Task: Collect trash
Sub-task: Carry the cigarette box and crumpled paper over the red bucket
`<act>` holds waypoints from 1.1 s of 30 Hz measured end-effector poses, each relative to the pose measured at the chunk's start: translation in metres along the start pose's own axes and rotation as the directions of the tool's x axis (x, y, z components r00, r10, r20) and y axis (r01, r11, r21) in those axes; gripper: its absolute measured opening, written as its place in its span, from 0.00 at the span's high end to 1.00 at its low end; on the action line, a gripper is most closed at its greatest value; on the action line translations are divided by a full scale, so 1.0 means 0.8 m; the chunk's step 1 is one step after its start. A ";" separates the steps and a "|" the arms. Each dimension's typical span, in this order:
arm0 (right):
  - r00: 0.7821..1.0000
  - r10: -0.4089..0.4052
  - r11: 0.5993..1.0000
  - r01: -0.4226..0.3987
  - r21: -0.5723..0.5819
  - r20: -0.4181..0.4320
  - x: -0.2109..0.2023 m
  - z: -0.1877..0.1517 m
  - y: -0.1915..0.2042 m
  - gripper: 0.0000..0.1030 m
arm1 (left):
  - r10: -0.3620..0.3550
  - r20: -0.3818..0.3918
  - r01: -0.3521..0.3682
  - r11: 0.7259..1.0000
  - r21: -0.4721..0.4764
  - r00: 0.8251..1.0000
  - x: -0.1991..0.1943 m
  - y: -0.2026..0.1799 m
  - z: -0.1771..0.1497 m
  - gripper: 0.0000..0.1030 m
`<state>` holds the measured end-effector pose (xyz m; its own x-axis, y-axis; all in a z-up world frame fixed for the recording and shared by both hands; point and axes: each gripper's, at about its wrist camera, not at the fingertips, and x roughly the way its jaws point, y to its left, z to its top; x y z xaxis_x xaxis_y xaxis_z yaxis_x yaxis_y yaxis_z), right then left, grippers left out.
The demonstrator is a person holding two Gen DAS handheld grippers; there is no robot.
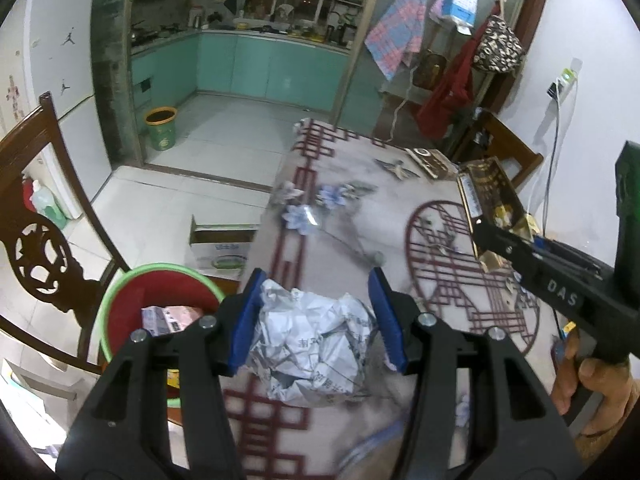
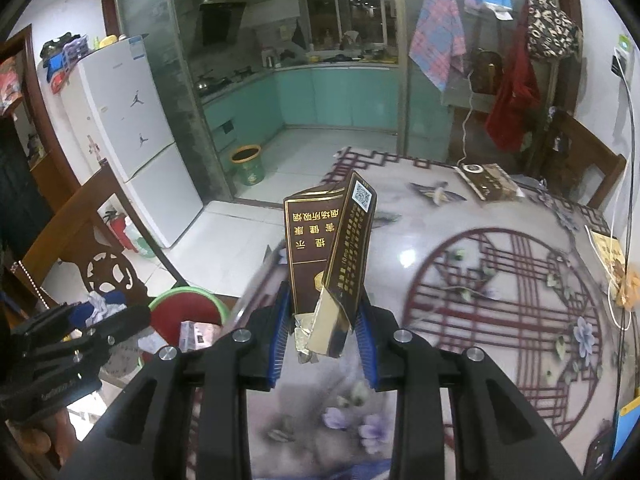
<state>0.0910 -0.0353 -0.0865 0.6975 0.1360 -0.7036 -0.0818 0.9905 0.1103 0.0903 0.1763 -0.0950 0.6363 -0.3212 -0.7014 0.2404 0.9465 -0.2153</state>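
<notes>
Paper wad (image 1: 316,344) — carton (image 2: 328,256), jaws clamped

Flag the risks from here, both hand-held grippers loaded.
1. The right hand-held gripper pinches only the torn bottom of the brown cigarette pack; it could slip out.
2. The crumpled paper ball in the left hand-held gripper is above the table, not the red bin; early release misses.

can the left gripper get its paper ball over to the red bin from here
Probably yes. The left gripper is shut on the crumpled paper ball, and the red bin sits open-topped just past the table edge beside it, with nothing visible between them.
</notes>
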 end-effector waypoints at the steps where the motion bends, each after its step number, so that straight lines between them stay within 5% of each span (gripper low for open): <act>1: 1.000 0.002 1.000 -0.002 -0.005 -0.004 0.003 0.001 0.010 0.71 | 0.005 0.000 -0.005 1.000 -0.002 1.000 -0.001 0.007 0.000 0.51; 33: 0.993 0.100 0.990 -0.106 -0.097 -0.070 0.054 0.003 0.163 0.71 | 0.114 -0.015 -0.115 0.987 -0.112 0.993 -0.016 0.160 0.005 0.51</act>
<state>0.1121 0.0993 -0.1004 0.6341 0.2350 -0.7367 -0.2243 0.9676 0.1156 0.1158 0.3011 -0.1107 0.6486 -0.2107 -0.7314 0.0819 0.9747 -0.2082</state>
